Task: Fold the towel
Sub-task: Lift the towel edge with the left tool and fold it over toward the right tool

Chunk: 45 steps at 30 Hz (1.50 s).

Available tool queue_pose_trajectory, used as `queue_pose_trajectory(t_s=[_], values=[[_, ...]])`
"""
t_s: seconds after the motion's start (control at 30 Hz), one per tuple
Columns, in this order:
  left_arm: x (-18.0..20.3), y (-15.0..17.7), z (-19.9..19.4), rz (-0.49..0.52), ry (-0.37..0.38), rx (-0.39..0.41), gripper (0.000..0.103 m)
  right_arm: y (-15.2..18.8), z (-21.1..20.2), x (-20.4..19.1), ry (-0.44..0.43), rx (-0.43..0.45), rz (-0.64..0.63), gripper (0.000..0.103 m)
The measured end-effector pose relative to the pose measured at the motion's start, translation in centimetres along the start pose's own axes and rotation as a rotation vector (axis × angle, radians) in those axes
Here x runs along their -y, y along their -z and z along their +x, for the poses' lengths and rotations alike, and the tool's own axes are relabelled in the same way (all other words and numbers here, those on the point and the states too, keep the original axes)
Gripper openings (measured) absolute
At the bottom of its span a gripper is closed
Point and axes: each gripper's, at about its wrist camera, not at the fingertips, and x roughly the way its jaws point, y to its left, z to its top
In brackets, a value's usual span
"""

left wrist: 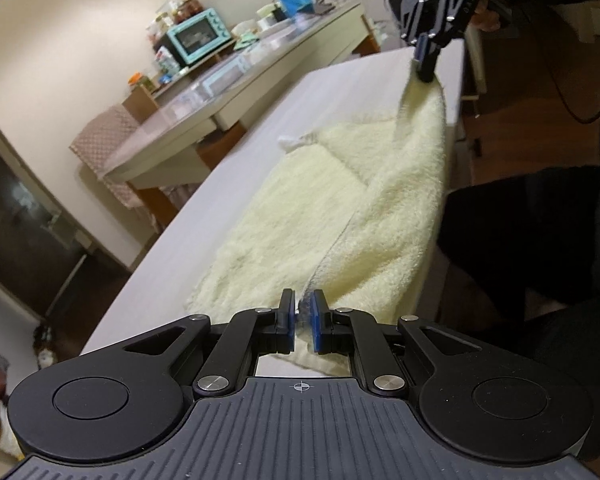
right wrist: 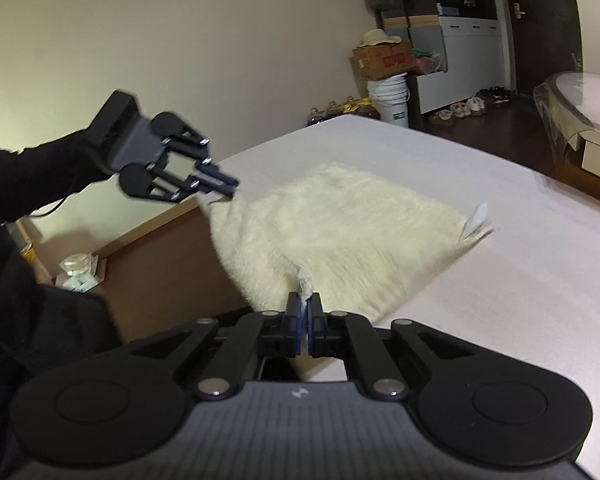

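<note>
Two near corners of the towel (left wrist: 332, 208) pinched and lifted off the white table (left wrist: 204, 216), one per gripper; far half lying flat on that table, white tag (right wrist: 477, 216) sticking up at the far right corner. Left gripper (left wrist: 301, 320) nearly closed on the towel's hemmed edge, blue pads almost together with fabric between. Right gripper (right wrist: 303, 320) clamped tight on a bunched corner, a tuft poking out above the pads. Seen from the other side: right gripper (left wrist: 425, 65) high over the table's near edge, towel draping down from it; left gripper (right wrist: 226, 186) likewise at the opposite near corner, blurred, so grip there hard to confirm from that view alone.

Held edge strung between both grippers, roughly parallel to the table's near edge. Flat part lying away from both, toward the table's far side. Judging by that, next move probably a joint carry forward over the flat half, corners to far corners. Neither hand clearly nearer; equal travel needed, or skewed fold.
</note>
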Motion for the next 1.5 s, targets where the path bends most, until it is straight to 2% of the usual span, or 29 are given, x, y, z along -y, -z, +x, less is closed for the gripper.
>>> queue_pose_trajectory(t_s=[0.07, 0.13, 0.37, 0.5, 0.7, 0.93, 1.33, 1.5], values=[[0.4, -0.1, -0.5, 0.000, 0.007, 0.008, 0.008, 0.5, -0.1, -0.7, 0.014, -0.001, 0.000, 0.003], [0.2, -0.2, -0.6, -0.014, -0.005, 0.016, 0.008, 0.8, -0.5, -0.7, 0.027, 0.041, 0.034, 0.003], [-3.5, -1.2, -0.4, -0.125, -0.081, 0.033, 0.008, -1.2, -0.7, 3.3, 0.062, 0.175, 0.185, 0.003], [-6.4, -2.2, 1.5, -0.148, -0.112, 0.002, 0.008, -2.6, 0.6, 5.9, 0.074, 0.169, 0.247, 0.003], [-9.8, -2.6, 5.1, -0.179, -0.083, -0.034, 0.008, -3.9, 2.5, 10.7, 0.088, 0.144, 0.363, 0.003], [-12.3, -2.2, 8.0, -0.218, -0.072, -0.059, 0.008, -4.4, 4.0, 14.4, 0.085, 0.133, 0.446, 0.003], [-13.1, -1.1, 10.4, -0.259, -0.074, -0.123, 0.008, -3.5, 6.2, 17.2, 0.114, 0.135, 0.533, 0.003], [-13.1, -0.6, 11.6, -0.279, -0.081, -0.192, 0.013, -3.7, 7.1, 17.0, 0.155, 0.112, 0.517, 0.003]])
